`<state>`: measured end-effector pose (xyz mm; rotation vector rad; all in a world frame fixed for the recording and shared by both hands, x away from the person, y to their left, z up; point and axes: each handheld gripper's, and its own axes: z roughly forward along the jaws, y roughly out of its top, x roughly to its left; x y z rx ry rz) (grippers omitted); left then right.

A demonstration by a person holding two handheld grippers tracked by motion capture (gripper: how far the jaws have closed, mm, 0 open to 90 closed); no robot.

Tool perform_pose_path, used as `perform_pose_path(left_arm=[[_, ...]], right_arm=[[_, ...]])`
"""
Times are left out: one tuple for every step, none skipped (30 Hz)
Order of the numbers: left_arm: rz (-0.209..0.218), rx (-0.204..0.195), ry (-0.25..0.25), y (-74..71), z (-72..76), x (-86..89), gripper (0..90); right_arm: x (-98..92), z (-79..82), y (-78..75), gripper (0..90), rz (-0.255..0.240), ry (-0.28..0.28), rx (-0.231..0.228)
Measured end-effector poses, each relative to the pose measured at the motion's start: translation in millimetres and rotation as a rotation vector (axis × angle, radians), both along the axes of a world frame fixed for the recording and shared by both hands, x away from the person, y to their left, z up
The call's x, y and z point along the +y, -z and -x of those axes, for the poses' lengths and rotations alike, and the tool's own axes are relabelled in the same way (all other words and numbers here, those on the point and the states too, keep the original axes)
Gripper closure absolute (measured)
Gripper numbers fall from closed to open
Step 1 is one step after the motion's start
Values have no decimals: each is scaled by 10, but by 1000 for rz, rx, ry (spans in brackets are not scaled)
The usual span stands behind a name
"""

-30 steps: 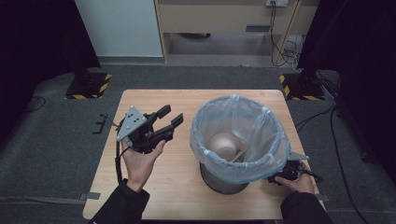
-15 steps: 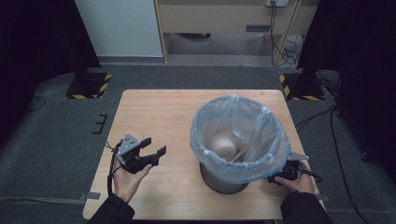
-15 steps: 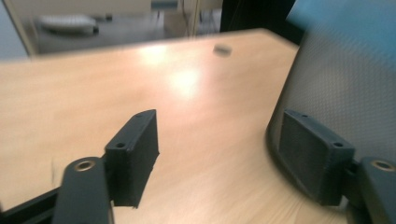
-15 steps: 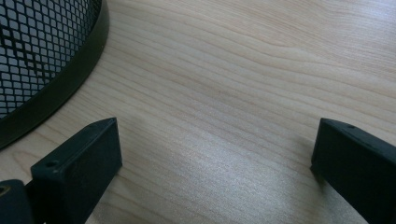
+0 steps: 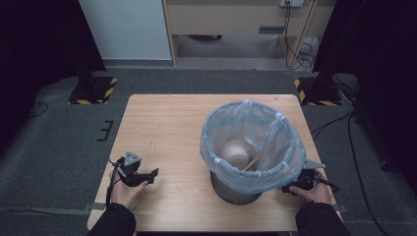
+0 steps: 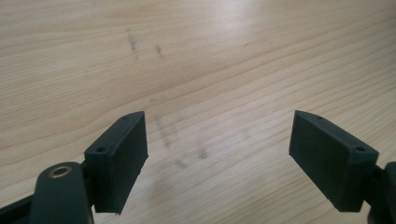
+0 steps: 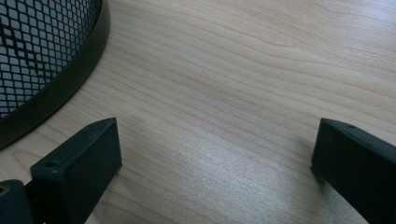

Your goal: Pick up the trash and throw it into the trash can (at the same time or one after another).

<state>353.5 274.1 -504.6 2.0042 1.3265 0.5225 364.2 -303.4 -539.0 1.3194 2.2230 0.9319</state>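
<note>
One black mesh bin point(image 5: 235, 189) stands on the right half of the wooden counter point(image 5: 167, 128), and a pale blue plastic liner point(image 5: 248, 142) is already stretched over its rim and hangs inside it. At the bottom of the liner lies a pale round thing point(image 5: 235, 151) with a thin stick-like piece point(image 5: 251, 162) beside it; what they are I cannot tell. The right gripper point(image 5: 301, 183) rests low on the counter just beside the foot of the bin, its fingers point(image 7: 74, 172) spread wide with only bare wood between them, and the mesh wall point(image 7: 42, 51) shows close at one side in the right gripper view. The left gripper point(image 5: 140, 177) is well apart from the bin, near the front left of the counter; its fingers point(image 6: 119, 163) have just been opening, now stand wide, and nothing is between them. I judge that the main work is done: the bin is lined, the things are inside, and both grippers are free. What is left seems very little, perhaps only to let the hands rest.
</note>
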Motion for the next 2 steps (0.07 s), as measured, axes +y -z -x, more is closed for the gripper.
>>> perform_pose_path(left_arm=[[4,11,-7,17,-5,26,188],[6,25,-16,39,-11,56,189]], right_arm=[[-1,-1,0,15,2,-3,0],[0,-1,0,14,1,-3,0]])
